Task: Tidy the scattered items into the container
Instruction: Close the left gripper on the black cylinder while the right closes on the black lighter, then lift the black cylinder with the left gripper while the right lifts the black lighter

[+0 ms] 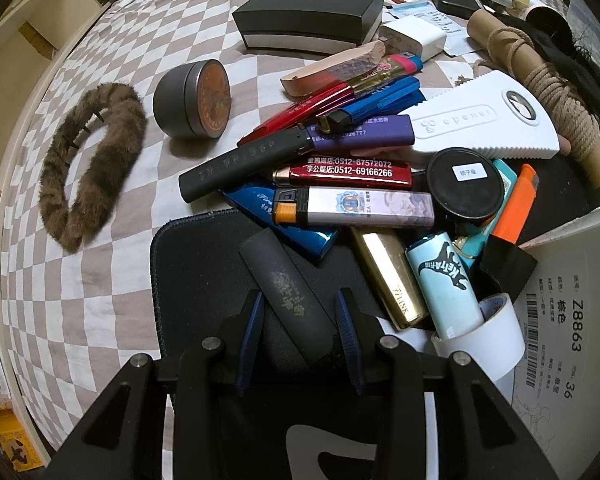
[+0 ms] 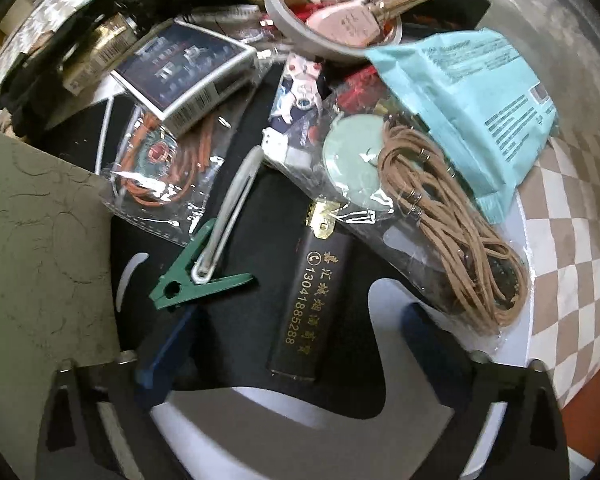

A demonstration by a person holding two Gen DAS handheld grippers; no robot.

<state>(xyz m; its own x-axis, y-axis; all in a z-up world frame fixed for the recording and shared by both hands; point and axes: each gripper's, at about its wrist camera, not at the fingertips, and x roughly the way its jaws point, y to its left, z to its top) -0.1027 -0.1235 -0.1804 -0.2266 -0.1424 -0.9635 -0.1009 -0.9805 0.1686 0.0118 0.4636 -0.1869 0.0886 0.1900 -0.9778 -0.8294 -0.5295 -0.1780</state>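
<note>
My left gripper (image 1: 298, 300) hangs over a black mat (image 1: 196, 264), shut on a dark grey lighter (image 1: 288, 288) that sits slanted between its blue pads (image 1: 252, 320). Just beyond lies a pile of lighters (image 1: 352, 172), a white opener (image 1: 480, 120) and a round black tin (image 1: 466, 184). My right gripper (image 2: 300, 314) points down into the white box (image 2: 520, 248), jaws open. A black lighter with gold print (image 2: 312, 300) lies loose between its fingers. A green clothes peg (image 2: 196, 280), bagged brown cord (image 2: 452, 248) and a teal packet (image 2: 472, 100) lie around it.
On the checked cloth sit a furry brown hair clip (image 1: 88, 160), a grey round tin (image 1: 192, 100), a black flat box (image 1: 312, 16) and a rope-wound cardboard tube (image 1: 540, 80). The labelled box flap (image 1: 572, 320) rises at right. A tape roll (image 2: 332, 16) and a card box (image 2: 184, 76) lie in the white box.
</note>
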